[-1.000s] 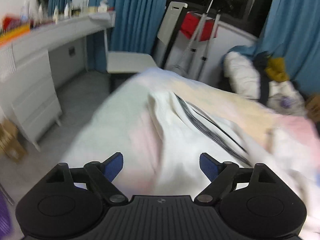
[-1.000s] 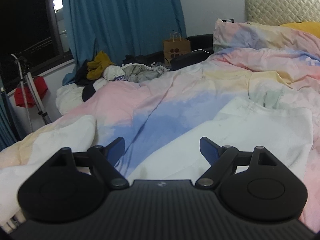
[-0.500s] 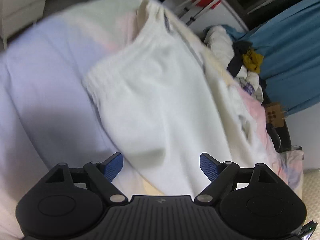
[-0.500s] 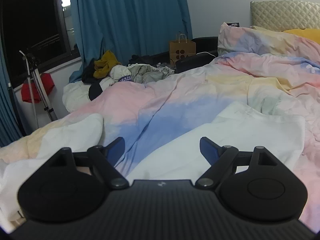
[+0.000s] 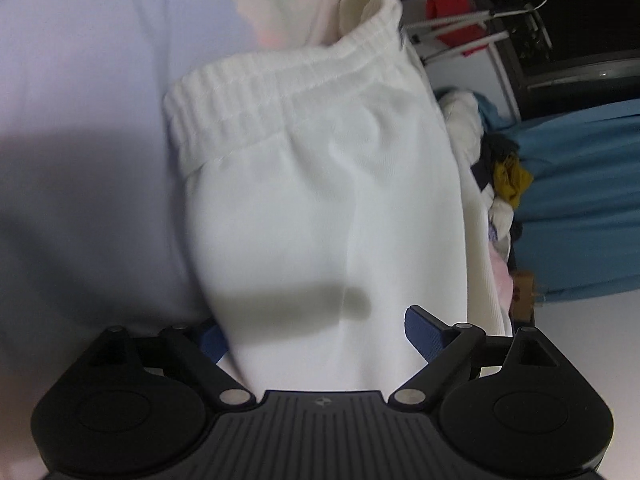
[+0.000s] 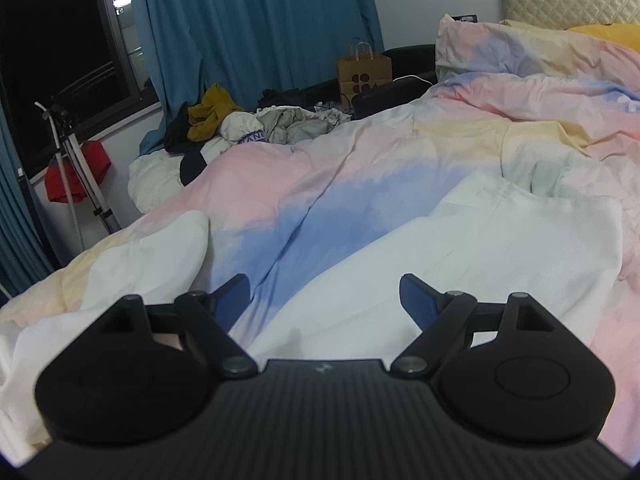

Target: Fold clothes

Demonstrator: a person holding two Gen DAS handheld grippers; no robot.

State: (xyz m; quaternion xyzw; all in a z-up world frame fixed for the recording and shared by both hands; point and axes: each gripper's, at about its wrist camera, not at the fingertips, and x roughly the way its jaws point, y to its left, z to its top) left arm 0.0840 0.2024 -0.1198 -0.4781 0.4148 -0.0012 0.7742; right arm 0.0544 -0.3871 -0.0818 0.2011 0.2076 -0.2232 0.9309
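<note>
Swung down since a second ago: left gripper (image 5: 316,334), jaws spread around white trousers (image 5: 320,200) on the duvet (image 6: 360,184), seemingly for grasping. Right gripper (image 6: 324,294) likewise spread, empty, hovering above.

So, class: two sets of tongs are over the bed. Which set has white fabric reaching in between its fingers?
The left tongs: the white trousers run in between their open fingers. The right tongs, also open, hover clear above the duvet.

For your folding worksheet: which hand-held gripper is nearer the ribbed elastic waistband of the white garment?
Left. The left hand-held gripper is open over that garment, its waistband just ahead. The right hand-held gripper view shows no waistband.
</note>
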